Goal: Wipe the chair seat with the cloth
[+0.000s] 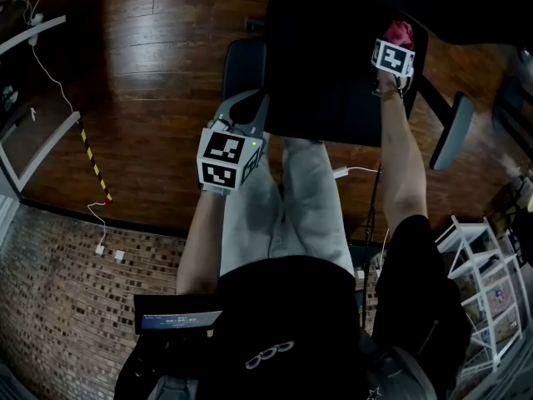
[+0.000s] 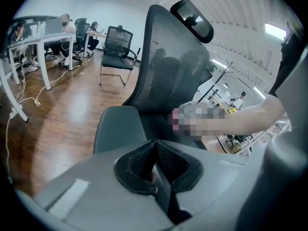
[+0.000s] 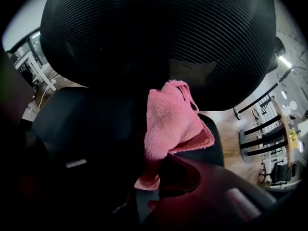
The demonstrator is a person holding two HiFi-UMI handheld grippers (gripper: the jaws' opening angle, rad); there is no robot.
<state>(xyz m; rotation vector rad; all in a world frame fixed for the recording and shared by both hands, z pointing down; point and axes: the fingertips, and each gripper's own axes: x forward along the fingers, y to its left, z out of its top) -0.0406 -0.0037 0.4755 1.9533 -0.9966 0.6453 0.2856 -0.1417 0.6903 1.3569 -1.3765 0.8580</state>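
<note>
The black office chair's seat (image 1: 333, 73) lies at the top middle of the head view, in front of the person's legs. My right gripper (image 1: 395, 47) is shut on a pink cloth (image 1: 399, 31) over the seat's far right part. In the right gripper view the cloth (image 3: 171, 119) bunches up out of the jaws, with the dark seat (image 3: 82, 124) under it and the mesh backrest (image 3: 159, 37) close ahead. My left gripper (image 1: 241, 111) hangs by the seat's near left corner. Its jaws (image 2: 153, 160) are shut with nothing between them. They face the backrest (image 2: 166, 61).
A grey left armrest (image 1: 244, 63) sits just beyond the left gripper, and a right armrest (image 1: 452, 132) sticks out at the right. A white wire shelf (image 1: 491, 290) stands at lower right. Cables (image 1: 50, 73) trail on the wood floor. Farther off are another chair (image 2: 115, 44) and desks (image 2: 38, 37).
</note>
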